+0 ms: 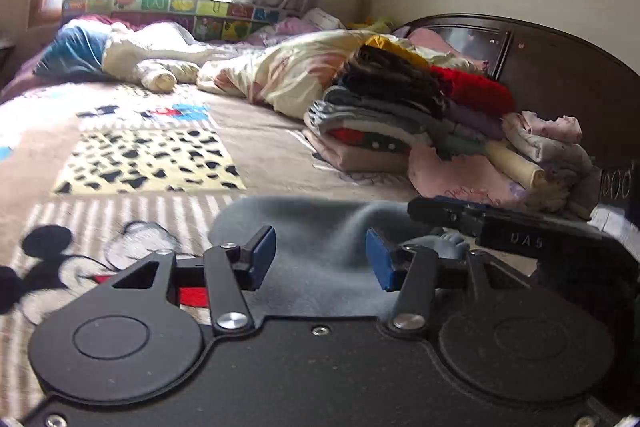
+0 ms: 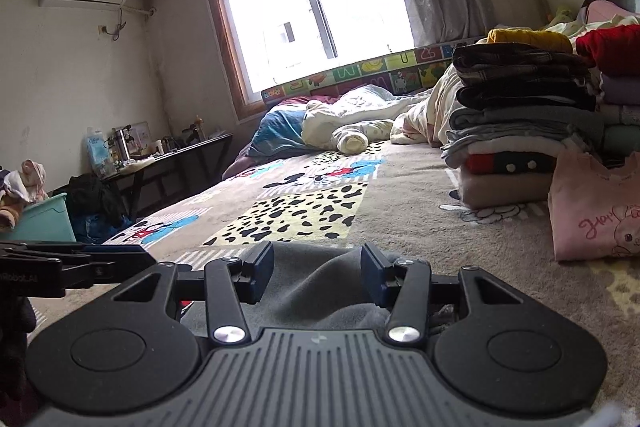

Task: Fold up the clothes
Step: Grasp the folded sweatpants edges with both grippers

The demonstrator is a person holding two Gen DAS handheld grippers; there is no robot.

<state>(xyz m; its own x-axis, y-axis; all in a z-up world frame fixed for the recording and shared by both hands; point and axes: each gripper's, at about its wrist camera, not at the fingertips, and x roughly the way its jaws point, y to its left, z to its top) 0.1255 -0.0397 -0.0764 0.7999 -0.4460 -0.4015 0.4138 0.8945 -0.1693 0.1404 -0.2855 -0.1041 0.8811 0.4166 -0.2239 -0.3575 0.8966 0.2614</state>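
Observation:
A grey garment (image 1: 316, 247) lies on the bed's cartoon-print blanket (image 1: 152, 155), right under both grippers. My left gripper (image 1: 321, 254) is open, its blue-padded fingers apart over the grey cloth. My right gripper (image 2: 317, 271) is open too, with the grey garment (image 2: 320, 283) showing between its fingers. The right gripper's body shows in the left wrist view (image 1: 512, 227), close on the right. The left gripper's body shows in the right wrist view (image 2: 72, 263), at the left. Neither holds the cloth.
A stack of folded clothes (image 1: 400, 115) stands at the right by the dark headboard (image 1: 560, 67), with a pink shirt (image 2: 596, 211) leaning in front. Crumpled bedding (image 1: 280, 67) and a pillow lie near the window. A side table (image 2: 168, 163) and teal bin (image 2: 44, 219) stand left of the bed.

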